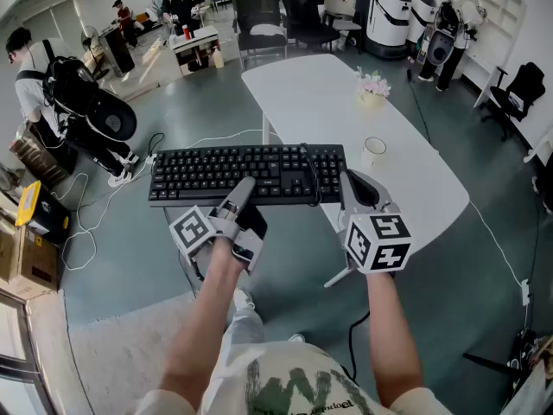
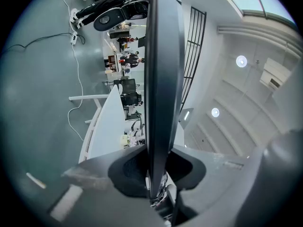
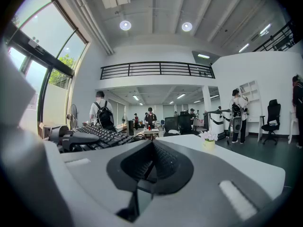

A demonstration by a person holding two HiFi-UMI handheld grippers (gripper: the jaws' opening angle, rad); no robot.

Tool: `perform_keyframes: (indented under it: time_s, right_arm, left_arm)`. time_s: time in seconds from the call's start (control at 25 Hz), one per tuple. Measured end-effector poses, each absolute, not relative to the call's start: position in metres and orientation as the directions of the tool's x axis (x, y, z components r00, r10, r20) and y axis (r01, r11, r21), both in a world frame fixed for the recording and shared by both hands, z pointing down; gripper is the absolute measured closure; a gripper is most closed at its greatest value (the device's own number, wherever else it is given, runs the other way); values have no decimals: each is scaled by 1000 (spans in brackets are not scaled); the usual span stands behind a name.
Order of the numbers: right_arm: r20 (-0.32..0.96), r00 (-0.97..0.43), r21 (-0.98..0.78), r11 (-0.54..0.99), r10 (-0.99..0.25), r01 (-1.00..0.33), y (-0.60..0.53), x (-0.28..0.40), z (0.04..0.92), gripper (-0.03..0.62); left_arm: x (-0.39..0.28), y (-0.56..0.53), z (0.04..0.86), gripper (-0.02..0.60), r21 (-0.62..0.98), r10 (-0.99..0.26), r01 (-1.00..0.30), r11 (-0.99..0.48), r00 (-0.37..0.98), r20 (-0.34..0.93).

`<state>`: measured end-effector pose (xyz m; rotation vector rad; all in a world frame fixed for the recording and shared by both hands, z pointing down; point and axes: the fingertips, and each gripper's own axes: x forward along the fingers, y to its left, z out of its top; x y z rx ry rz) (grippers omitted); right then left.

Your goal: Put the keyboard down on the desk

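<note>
A black keyboard [image 1: 246,171] hangs level in the air, its right end over the left edge of the white desk [image 1: 320,102]. My left gripper [image 1: 244,188] is shut on the middle of its near edge. In the left gripper view the keyboard [image 2: 163,79] runs edge-on between the jaws of that gripper [image 2: 156,174]. My right gripper [image 1: 350,180] sits just right of the keyboard's right end, above the desk, shut with nothing in it. In the right gripper view the keyboard [image 3: 102,136] lies to the left of the closed jaws [image 3: 151,145].
On the desk stand a white cup [image 1: 373,151] and a small flower pot [image 1: 373,87]. The keyboard's cable [image 1: 313,180] crosses its right end. White cables [image 1: 95,206] lie on the floor at left, near boxes [image 1: 30,232]. Several people and office chairs [image 1: 259,15] fill the back.
</note>
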<state>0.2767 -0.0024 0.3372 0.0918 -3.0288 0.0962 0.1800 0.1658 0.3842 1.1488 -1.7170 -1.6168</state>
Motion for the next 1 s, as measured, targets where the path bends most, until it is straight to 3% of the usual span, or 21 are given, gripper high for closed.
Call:
perform_keyframes:
  time_s: [0.32, 1.0]
  right_arm:
    - [129, -989, -61, 994, -78, -87, -5, 250, 359, 595]
    - [175, -952, -60, 962, -251, -265, -10, 85, 354, 595]
  left_arm:
    - [144, 172, 414, 492, 976, -839, -207, -67, -517, -167]
    - [-53, 149, 411, 492, 982, -915, -157, -108, -371, -160]
